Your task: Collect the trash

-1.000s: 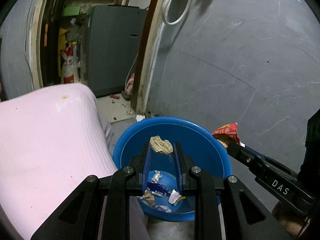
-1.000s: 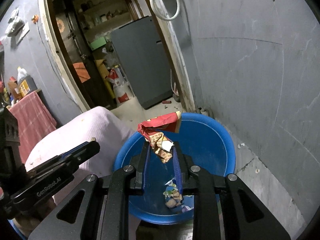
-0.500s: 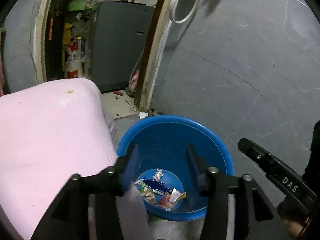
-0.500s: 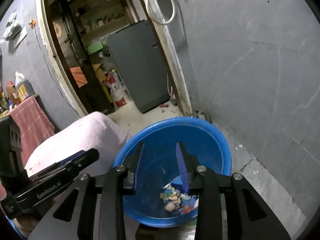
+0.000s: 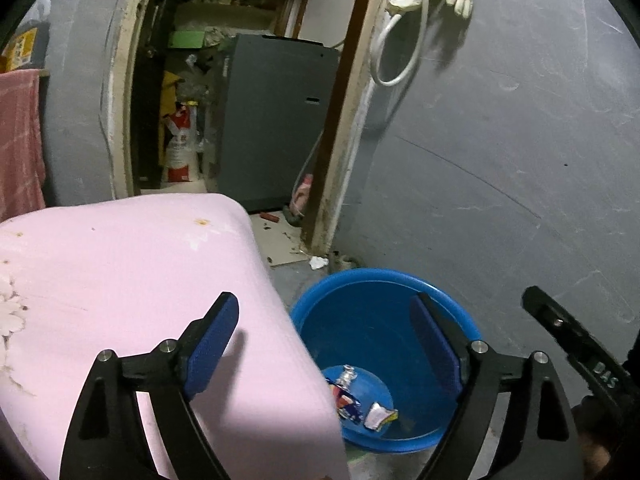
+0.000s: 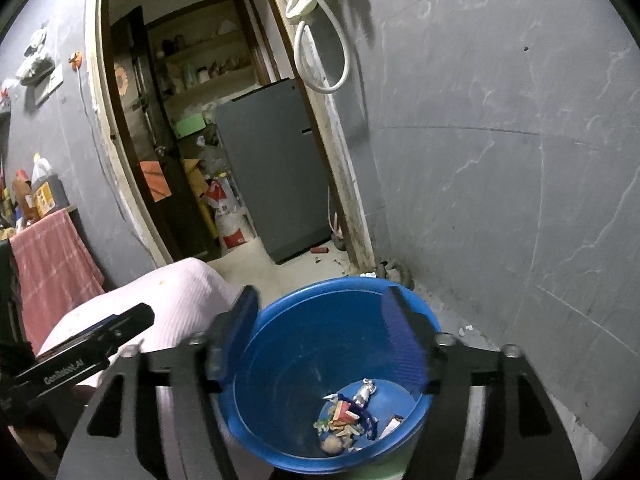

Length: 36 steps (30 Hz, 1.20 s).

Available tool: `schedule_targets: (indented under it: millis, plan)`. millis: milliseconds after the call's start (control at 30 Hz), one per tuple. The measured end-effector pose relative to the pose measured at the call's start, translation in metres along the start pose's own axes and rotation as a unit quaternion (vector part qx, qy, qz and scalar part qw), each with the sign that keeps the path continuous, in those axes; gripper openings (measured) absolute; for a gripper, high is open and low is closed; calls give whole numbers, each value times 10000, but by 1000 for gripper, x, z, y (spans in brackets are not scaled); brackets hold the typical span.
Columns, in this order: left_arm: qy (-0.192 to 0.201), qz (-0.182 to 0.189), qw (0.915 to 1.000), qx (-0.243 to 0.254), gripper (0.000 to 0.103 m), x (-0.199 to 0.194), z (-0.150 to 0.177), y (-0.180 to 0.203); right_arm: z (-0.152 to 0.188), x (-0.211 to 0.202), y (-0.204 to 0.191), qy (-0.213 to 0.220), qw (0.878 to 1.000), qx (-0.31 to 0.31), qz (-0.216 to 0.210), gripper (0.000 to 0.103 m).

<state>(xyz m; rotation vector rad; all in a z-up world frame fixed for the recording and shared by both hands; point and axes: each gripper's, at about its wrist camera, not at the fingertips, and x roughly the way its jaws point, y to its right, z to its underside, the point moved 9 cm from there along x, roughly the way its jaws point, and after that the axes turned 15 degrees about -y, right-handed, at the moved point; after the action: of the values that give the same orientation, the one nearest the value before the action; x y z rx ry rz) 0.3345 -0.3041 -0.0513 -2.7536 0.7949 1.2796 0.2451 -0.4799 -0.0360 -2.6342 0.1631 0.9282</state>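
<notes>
A blue plastic basin (image 5: 384,292) (image 6: 304,364) stands on the floor against the grey wall, with several crumpled wrappers (image 5: 360,404) (image 6: 348,416) lying at its bottom. My left gripper (image 5: 324,336) hangs above the basin's left rim and the pink cushion (image 5: 132,280), its jaws opening wide with nothing between them. My right gripper (image 6: 320,332) is over the basin, its jaws also opening and empty. The right gripper's finger (image 5: 576,344) shows at the right edge of the left wrist view, and the left gripper's finger (image 6: 96,340) at the left of the right wrist view.
The pink cushion (image 6: 176,292) lies left of the basin. Behind it a doorway opens to a cluttered room with a grey cabinet (image 6: 276,168) and a red-white sack (image 5: 180,148). A white hose and glove (image 5: 424,0) hang on the wall. A red towel (image 6: 52,260) hangs at left.
Both grippers have let go of their wrappers, which dropped into the basin, and their jaws have spread wide. The left gripper has risen and shifted left toward the cushion.
</notes>
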Motion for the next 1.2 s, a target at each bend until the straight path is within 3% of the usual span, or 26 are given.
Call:
schedule_targets:
  millis: [67,167,267,333,900,1200]
  plan:
    - [33,-41,10000,8,84,-2,-1,-1,0,-2,0,54,10000,-7,10,76]
    - [202,-154,9997,-39,99,-9,-2,-3,-2,-6,0,150,9999,-30,35,83]
    - [414,-128,9991,1,100,-23,-2,-5,-2,-9,-3,238,9997,-50,57,91]
    - [500,-196,9985,35,100,-31,-2,-5,-3,-12,-5,310,9995,-62,17,103]
    - [839,-362,9958,27,101,-66,8,-16,-3,-35,-15,690,9972,-287,-27,103]
    - [914,-322,9953,33,101,-91,22,-17,9,-76,-37,1007,9923,-718,60,103]
